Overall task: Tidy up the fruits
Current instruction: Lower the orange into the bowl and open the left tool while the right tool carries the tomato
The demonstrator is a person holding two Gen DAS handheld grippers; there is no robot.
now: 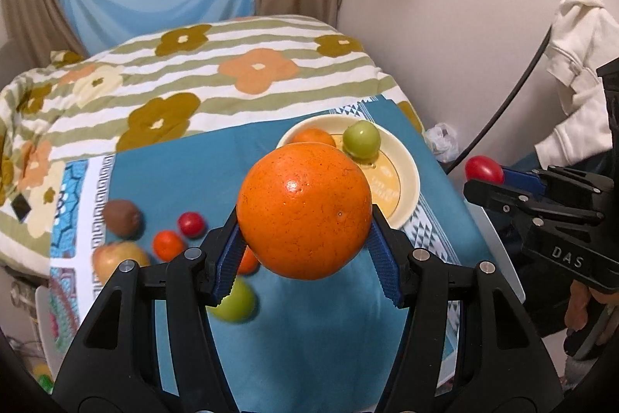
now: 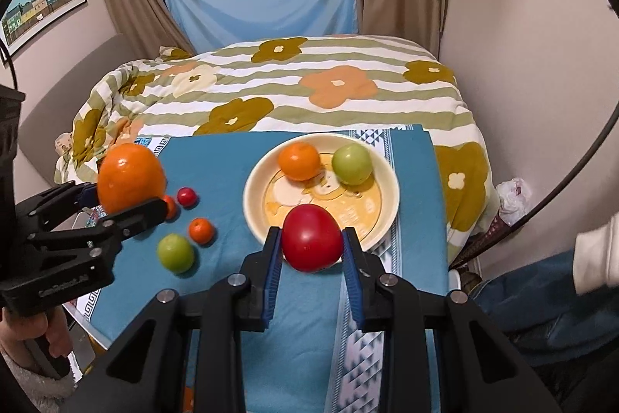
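Observation:
My left gripper (image 1: 305,242) is shut on a large orange (image 1: 303,209) and holds it above the blue cloth, near the plate's near-left side. It also shows in the right wrist view (image 2: 129,177). My right gripper (image 2: 311,250) is shut on a red apple (image 2: 312,237) just over the near rim of the cream plate (image 2: 389,180). The plate holds a small orange (image 2: 299,160) and a green apple (image 2: 352,163). Loose on the cloth lie a green apple (image 2: 175,252), a small orange (image 2: 201,230) and a small red fruit (image 2: 187,196).
A brown kiwi-like fruit (image 1: 122,217) and a yellow-red apple (image 1: 116,258) lie at the cloth's left edge. The blue cloth (image 2: 232,157) covers a small table against a bed with a flowered quilt (image 2: 309,84). A wall stands to the right.

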